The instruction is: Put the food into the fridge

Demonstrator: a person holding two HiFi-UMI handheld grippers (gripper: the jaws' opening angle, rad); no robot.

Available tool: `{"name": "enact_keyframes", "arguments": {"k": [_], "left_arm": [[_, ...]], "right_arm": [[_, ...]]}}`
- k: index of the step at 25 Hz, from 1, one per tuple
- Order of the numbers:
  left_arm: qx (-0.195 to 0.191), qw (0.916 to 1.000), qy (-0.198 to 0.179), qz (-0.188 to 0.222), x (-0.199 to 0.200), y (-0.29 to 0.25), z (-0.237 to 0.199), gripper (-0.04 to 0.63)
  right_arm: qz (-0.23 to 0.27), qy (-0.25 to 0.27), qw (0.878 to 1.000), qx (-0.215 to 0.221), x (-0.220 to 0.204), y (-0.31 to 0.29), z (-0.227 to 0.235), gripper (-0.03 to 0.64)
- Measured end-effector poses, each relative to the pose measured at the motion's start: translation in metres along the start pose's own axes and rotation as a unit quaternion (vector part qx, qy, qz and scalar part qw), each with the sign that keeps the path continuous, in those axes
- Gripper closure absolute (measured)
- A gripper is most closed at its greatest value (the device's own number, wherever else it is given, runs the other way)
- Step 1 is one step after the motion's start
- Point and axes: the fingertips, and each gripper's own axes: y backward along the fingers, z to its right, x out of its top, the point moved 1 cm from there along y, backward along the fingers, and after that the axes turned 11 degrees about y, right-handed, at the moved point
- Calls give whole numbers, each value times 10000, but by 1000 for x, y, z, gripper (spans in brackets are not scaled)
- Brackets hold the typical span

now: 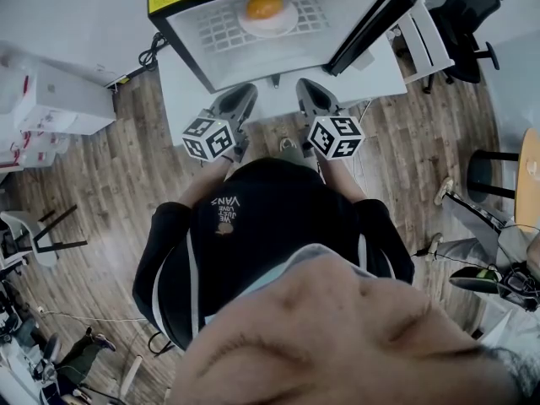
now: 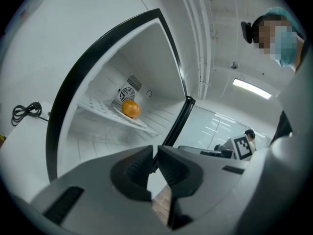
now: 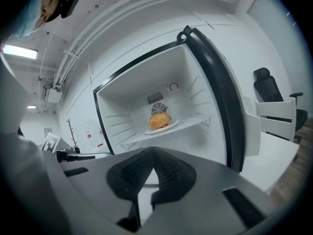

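The fridge (image 1: 190,32) stands open just ahead of me. On its wire shelf (image 1: 215,32) a white plate (image 1: 285,22) carries the food, an orange-brown bun (image 1: 264,7). The bun (image 2: 130,108) also shows in the left gripper view, and the bun (image 3: 159,121) in the right gripper view, deep inside near the back fan. Both grippers hang side by side outside the fridge, short of its opening. My left gripper (image 1: 245,93) (image 2: 155,153) is shut with nothing in it. My right gripper (image 1: 305,87) (image 3: 154,152) is shut and empty too.
The fridge door (image 1: 371,24) swings out to the right, its white door shelf (image 1: 422,36) beyond it. The fridge sits on a white platform (image 1: 375,78). A black office chair (image 1: 468,15) is at far right, white boxes (image 1: 51,99) at left, a black cable (image 1: 152,49) beside the fridge.
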Motion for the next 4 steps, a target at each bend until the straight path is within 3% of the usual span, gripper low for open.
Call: {"name": "enact_keyframes", "arguments": {"k": [4], "left_arm": [[19, 10000, -5, -12, -1, -2, -2, 555]], "right_arm": [[8, -12, 10000, 4, 0, -1, 2, 604]]}}
